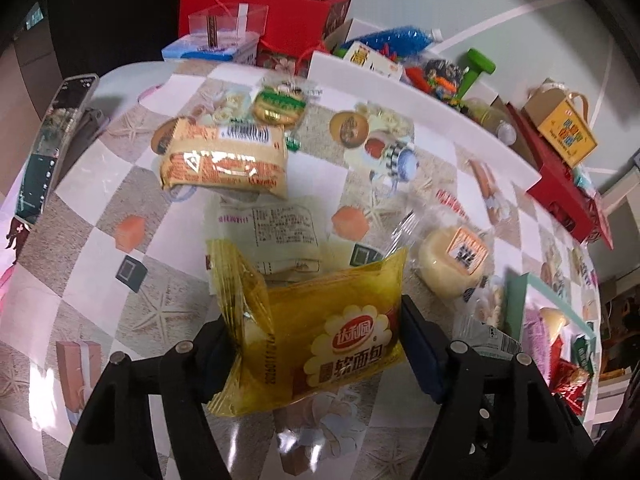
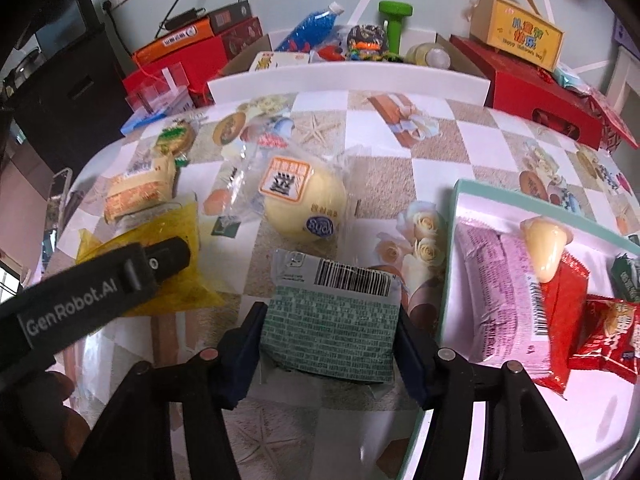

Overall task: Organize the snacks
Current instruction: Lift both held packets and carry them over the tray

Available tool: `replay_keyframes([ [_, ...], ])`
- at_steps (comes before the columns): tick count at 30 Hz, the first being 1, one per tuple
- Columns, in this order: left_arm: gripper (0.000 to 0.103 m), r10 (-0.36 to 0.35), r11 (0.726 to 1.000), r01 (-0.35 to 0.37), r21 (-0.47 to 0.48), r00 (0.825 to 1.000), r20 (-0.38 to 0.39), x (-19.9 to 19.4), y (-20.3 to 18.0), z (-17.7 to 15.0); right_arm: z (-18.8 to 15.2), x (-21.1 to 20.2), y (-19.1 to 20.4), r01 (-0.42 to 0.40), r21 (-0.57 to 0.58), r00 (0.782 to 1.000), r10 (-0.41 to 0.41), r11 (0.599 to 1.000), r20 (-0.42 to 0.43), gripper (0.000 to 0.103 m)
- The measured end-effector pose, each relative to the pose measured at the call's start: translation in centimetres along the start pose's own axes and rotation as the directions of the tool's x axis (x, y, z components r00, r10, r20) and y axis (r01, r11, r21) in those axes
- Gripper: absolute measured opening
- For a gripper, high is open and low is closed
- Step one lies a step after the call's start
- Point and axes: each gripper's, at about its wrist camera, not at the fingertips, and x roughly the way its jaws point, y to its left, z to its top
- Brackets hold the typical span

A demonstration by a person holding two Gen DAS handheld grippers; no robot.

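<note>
My left gripper [image 1: 316, 344] is shut on a yellow soft-bread packet [image 1: 320, 336] and holds it above the table. My right gripper [image 2: 328, 340] is shut on a green-and-white snack packet [image 2: 332, 320] with a barcode, just left of the teal-rimmed tray [image 2: 450, 264]. The tray holds a pink packet [image 2: 504, 296], red packets [image 2: 604, 332] and a pale jelly cup [image 2: 544, 244]. On the table lie a round wrapped bun [image 2: 304, 204], an orange-and-cream packet [image 1: 224, 160], a white packet [image 1: 280, 236] and a round green-labelled cake [image 1: 280, 104].
A white board [image 2: 344, 76] stands along the table's far edge, with red gift boxes [image 2: 544, 92], a yellow carton [image 2: 516, 28], a blue bottle [image 2: 308, 28] and a green dumbbell [image 2: 394, 20] behind it. A phone [image 1: 52, 140] lies at the table's left edge.
</note>
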Motion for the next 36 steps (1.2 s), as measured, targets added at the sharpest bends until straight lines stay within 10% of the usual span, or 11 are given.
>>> replay_keyframes([
  [22, 0.075, -0.12, 0.989, 0.104, 0.105, 0.98, 0.156, -6.9, -4.6, 0.1, 0.9, -7.8, -6.1, 0.076, 0.175, 0.991, -0.094, 0.982, 0.098, 0.063],
  [36, 0.075, -0.227, 0.925, 0.191, 0.327, 0.971, 0.074, -7.3, -12.8, -3.8, -1.7, -12.0, -18.0, 0.221, 0.463, 0.958, -0.281, 0.858, 0.063, 0.063],
])
